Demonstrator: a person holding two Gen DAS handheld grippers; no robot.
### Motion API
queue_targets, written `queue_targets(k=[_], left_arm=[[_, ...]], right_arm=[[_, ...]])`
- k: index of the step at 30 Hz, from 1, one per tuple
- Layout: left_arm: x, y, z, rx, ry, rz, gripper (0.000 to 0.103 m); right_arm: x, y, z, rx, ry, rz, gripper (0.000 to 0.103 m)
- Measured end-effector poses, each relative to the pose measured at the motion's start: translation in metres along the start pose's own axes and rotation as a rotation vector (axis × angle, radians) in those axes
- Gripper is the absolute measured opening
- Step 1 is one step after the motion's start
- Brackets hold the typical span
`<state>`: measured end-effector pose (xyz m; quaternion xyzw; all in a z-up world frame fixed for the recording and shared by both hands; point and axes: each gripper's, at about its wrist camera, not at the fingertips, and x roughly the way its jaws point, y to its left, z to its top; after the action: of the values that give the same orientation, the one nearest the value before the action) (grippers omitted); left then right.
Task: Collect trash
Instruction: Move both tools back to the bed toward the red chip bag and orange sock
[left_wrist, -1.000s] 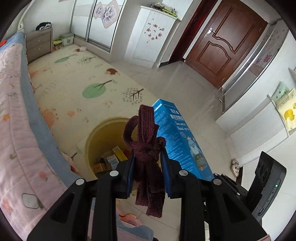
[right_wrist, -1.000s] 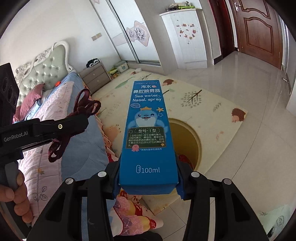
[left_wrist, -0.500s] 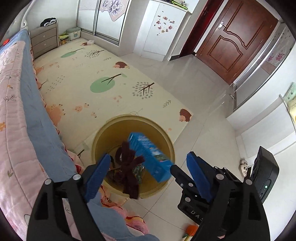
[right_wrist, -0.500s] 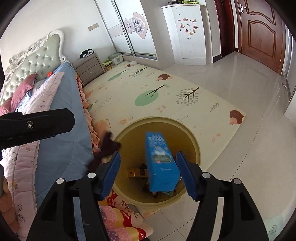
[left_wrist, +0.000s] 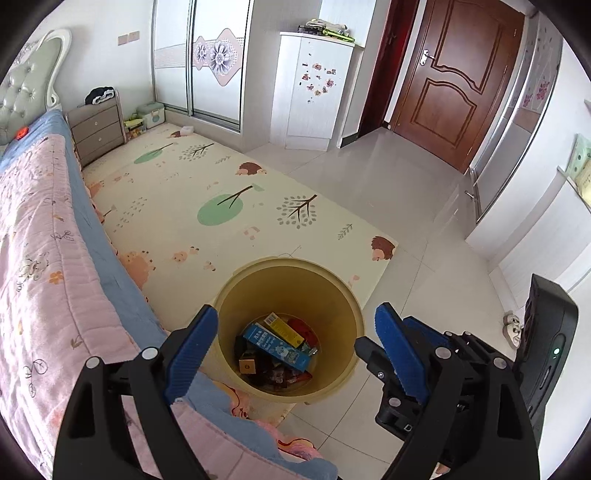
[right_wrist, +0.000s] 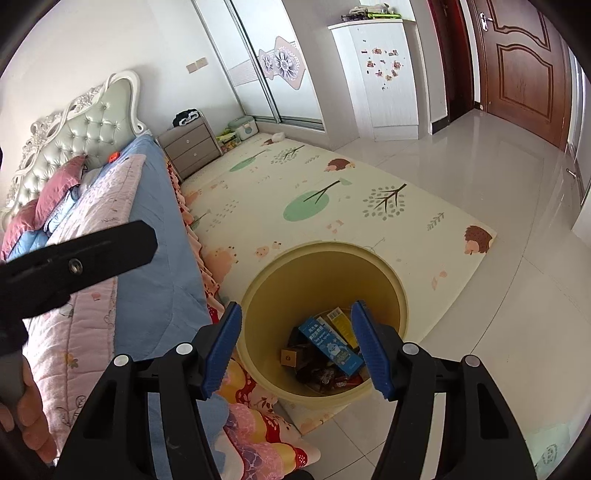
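A yellow trash bin (left_wrist: 229, 295) stands on the floor beside the bed and also shows in the right wrist view (right_wrist: 400, 295). A blue nasal spray box (left_wrist: 277, 347) lies inside it on other small boxes and wrappers; the same box shows in the right wrist view (right_wrist: 330, 345). My left gripper (left_wrist: 295, 339) is open and empty above the bin. My right gripper (right_wrist: 297, 341) is open and empty above the bin too. The dark knitted strap is not clearly visible among the trash.
The bed with a pink and blue quilt (left_wrist: 44, 258) runs along the left. A patterned play mat (left_wrist: 221, 206) covers the floor behind the bin. A grey nightstand (left_wrist: 98, 127), a white cabinet (left_wrist: 310, 88) and a brown door (left_wrist: 454, 81) stand farther back.
Both grippers opened. The knitted strap dropped from the left gripper and the blue box from the right, and both fell into the bin. The box now lies inside.
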<state>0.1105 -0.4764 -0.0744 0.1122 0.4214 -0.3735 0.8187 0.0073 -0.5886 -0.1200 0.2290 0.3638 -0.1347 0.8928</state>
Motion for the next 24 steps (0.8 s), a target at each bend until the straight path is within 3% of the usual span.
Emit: queue_targets(k=[4,9,14,24], left_arm=[[-0.024,0.012,-0.008,-0.010,-0.038,0.021,0.087],[-0.067,0.042,-0.025,-0.037,-0.118,0.103,0.088],[-0.116,0.087,-0.048,-0.083,-0.184,0.224,0.089],[-0.199,0.197,-0.089,-0.219,-0.233,0.427,0.091]], right_arm=[[-0.020,0.018,0.006,-0.033,-0.043,0.016,0.061],[-0.040,0.055,0.009,-0.104,-0.083,0.064,0.061],[-0.051,0.114,0.005,-0.213,-0.105,0.149,0.061],[-0.051,0.250,-0.019,-0.441,-0.096,0.291,0.061]])
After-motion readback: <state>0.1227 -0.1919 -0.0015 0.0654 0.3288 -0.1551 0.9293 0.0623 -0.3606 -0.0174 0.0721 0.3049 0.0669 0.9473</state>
